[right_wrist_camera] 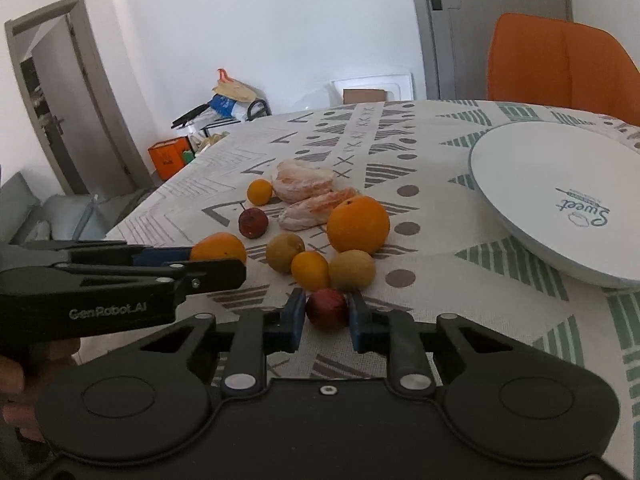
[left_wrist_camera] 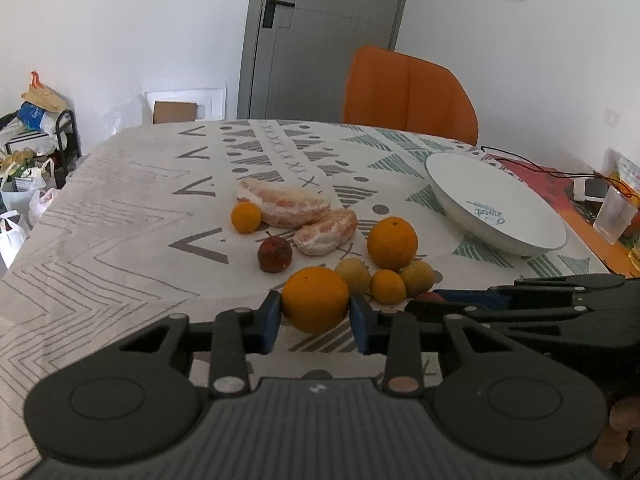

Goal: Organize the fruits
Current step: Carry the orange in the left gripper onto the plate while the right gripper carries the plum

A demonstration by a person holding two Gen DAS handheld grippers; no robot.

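left wrist view: your left gripper [left_wrist_camera: 316, 312] straddles near orange [left_wrist_camera: 315, 300] on patterned tablecloth [left_wrist_camera: 120, 216], pads [left_wrist_camera: 271, 314] seemingly touching it; white plate [left_wrist_camera: 500, 204] well apart, right.
right wrist view: your right gripper [right_wrist_camera: 326, 318] brackets small red fruit [right_wrist_camera: 327, 309], pads [right_wrist_camera: 297, 314] close, contact unclear; pile of fruit just beyond.

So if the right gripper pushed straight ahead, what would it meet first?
The small red fruit already sits between the right gripper fingers; beyond it, probably the yellow-green fruit, though depth is unclear.

The right tool [right_wrist_camera: 327, 318] straddles a small red fruit [right_wrist_camera: 327, 307] on the tabletop [right_wrist_camera: 460, 312]. The left tool [right_wrist_camera: 224, 258] meets an orange [right_wrist_camera: 218, 246].
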